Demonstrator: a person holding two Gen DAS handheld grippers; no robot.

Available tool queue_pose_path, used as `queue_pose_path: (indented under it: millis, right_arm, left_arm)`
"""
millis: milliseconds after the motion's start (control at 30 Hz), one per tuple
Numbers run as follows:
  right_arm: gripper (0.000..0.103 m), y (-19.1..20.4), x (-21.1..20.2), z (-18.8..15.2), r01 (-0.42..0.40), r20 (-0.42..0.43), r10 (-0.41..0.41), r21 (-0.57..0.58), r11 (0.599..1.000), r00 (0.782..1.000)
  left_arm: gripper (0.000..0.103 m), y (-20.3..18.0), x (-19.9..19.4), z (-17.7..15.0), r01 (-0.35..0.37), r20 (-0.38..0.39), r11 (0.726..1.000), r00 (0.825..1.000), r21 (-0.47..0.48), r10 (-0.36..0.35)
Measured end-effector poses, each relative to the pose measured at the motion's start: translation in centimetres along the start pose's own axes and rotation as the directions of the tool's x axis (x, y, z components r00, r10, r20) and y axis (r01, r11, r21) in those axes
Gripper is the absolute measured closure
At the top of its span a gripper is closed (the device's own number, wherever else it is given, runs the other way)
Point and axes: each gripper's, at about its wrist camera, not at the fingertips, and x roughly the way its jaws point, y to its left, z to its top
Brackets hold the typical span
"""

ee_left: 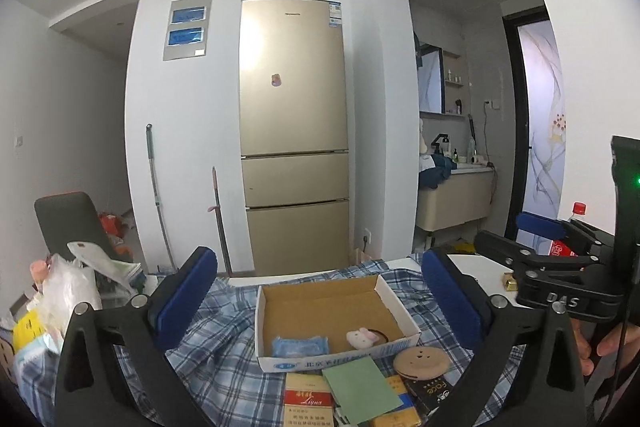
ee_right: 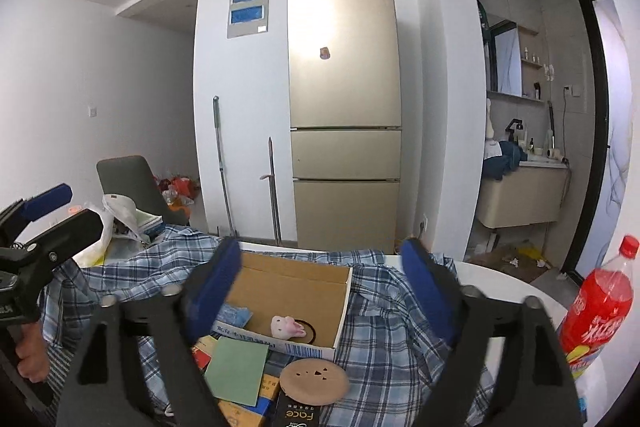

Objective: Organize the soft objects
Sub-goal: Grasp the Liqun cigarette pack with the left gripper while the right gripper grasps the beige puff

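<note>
Two claws hang above the desk, both with pads spread apart and holding nothing. The left claw (ee_left: 316,291) and right claw (ee_right: 320,283) both face the cardboard box (ee_left: 394,301), which already holds a plush bunny hair tie (ee_left: 363,338) and a blue tissue pack (ee_left: 300,345). The beige round puff (ee_right: 314,381) lies outside the box, just beside its near wall, below and ahead of both claws. By my judgement the right claw is nearer to it.
</note>
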Motion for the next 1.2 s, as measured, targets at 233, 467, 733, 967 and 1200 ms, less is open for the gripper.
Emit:
queue_pose_path:
  millis: [233, 467, 733, 967, 1200]
  right_arm:
    - [0.0, -1.4, 0.6, -2.9, 0.05, 0.004, -0.05, 0.032, 0.998, 0.999]
    - [0.0, -1.9, 2.5, -5.5, 0.007, -0.066, -0.003, 0.047, 0.999, 0.998]
    - [0.0, -1.5, 3.9, -7.7, 0.003, -0.136, 0.0, 0.027, 1.0, 0.991]
    - [0.0, -1.9, 5.7, -8.4, -0.011, -0.231, 0.023, 0.054, 0.998, 0.973]
    - [0.0, -1.2, 7.9, -9.2, -0.048, -0.34, 0.062, 0.05, 0.998, 0.938]
  left_arm:
    - [0.0, 0.3, 0.1, -2.6, -0.008, 0.014, 1.0, 1.0, 0.003, 0.008]
    - [0.0, 0.5, 1.7, -6.2, -0.03, -0.017, 0.999, 0.999, -0.01, 0.03]
    - [0.0, 1.1, 3.8, -9.5, -0.054, -0.118, 0.998, 0.992, -0.036, 0.05]
    - [0.0, 1.6, 5.4, -10.1, -0.051, -0.199, 0.997, 0.979, -0.051, 0.04]
    - [0.0, 2.5, 8.0, -11.3, -0.074, -0.341, 0.995, 0.939, -0.07, 0.046]
